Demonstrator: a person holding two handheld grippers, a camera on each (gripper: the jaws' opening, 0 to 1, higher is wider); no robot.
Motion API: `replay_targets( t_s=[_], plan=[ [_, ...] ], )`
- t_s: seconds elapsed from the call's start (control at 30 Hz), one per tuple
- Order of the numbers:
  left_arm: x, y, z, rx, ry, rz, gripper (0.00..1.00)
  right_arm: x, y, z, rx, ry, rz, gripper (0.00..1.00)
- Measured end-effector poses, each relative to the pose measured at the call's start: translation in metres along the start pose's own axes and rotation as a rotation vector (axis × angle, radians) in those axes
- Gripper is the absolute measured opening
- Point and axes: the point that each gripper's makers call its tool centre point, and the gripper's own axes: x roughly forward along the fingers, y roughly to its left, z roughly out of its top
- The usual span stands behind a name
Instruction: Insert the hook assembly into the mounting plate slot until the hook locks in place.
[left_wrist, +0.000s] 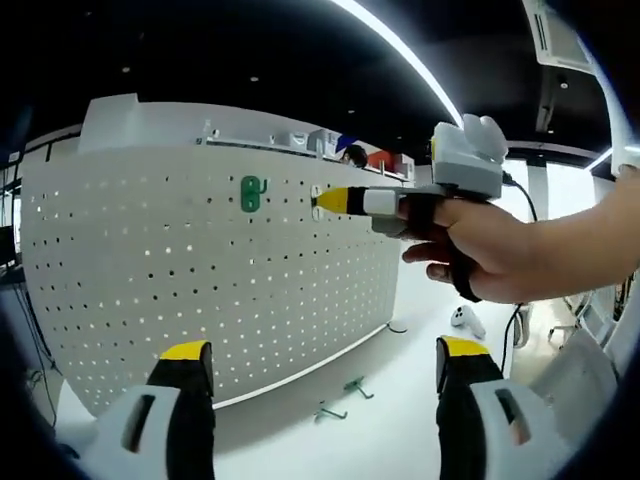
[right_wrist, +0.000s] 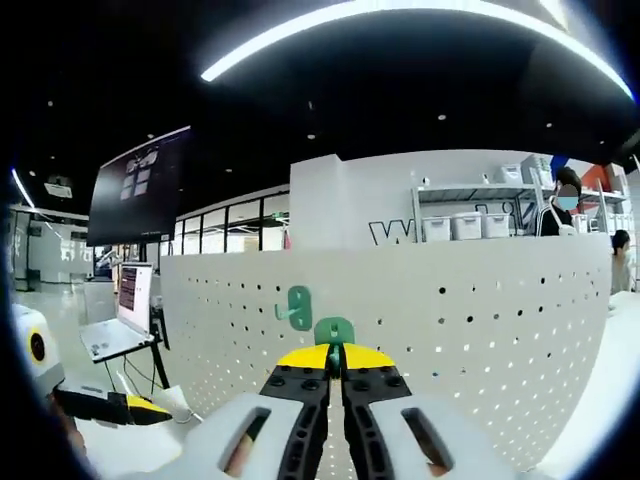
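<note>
Pressing against a white pegboard (right_wrist: 480, 320), the right gripper (right_wrist: 335, 358) stood clenched on a green hook (right_wrist: 333, 331), its yellow-tipped jaws nearly closed around the piece. In the right gripper view the hook's rounded tab stood upright at 12 o'clock from the jaw tips, flat toward the board; its lower part was hidden between the jaws, so its prong could not be made out. A second green hook (right_wrist: 296, 306) was already mounted on the board just up toward 10 o'clock, its arm jutting out from the panel.

In the left gripper view the right gripper (left_wrist: 322, 201), held in a person's hand (left_wrist: 470, 250), pointed sideways at 9 o'clock into the pegboard (left_wrist: 150, 280), with the mounted hook (left_wrist: 252, 192) just beside its tips. The left gripper (left_wrist: 318, 360) hung released, jaws wide apart and holding nothing. Two spare green hooks (left_wrist: 342, 398) lay on the white table (left_wrist: 400, 430) at the board's foot. A laptop (right_wrist: 115, 335) stood at 9 o'clock in the right gripper view.
</note>
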Motion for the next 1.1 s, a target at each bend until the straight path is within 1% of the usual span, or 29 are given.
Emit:
replay_targets(
  t_s=[0.27, 0.47, 0.57, 0.7, 1.1],
  plan=[
    [-0.002, -0.004, -0.003, 0.000, 0.003, -0.009, 0.95, 0.014, -0.002, 0.009, -0.014, -0.035, -0.020, 0.00],
    [-0.003, -0.005, -0.004, -0.005, 0.001, -0.010, 0.94, 0.022, -0.003, 0.012, -0.017, -0.049, -0.031, 0.01],
    [-0.004, -0.008, -0.002, 0.002, -0.007, -0.014, 0.93, 0.025, -0.005, 0.011, -0.007, -0.050, -0.040, 0.01],
    [-0.004, -0.011, -0.002, 0.006, -0.004, -0.026, 0.94, 0.028, -0.005, 0.010, -0.005, -0.053, -0.048, 0.01],
    [-0.005, -0.009, -0.007, 0.001, 0.010, -0.025, 0.93, 0.043, -0.012, 0.008, 0.013, -0.057, -0.072, 0.01]
  ],
)
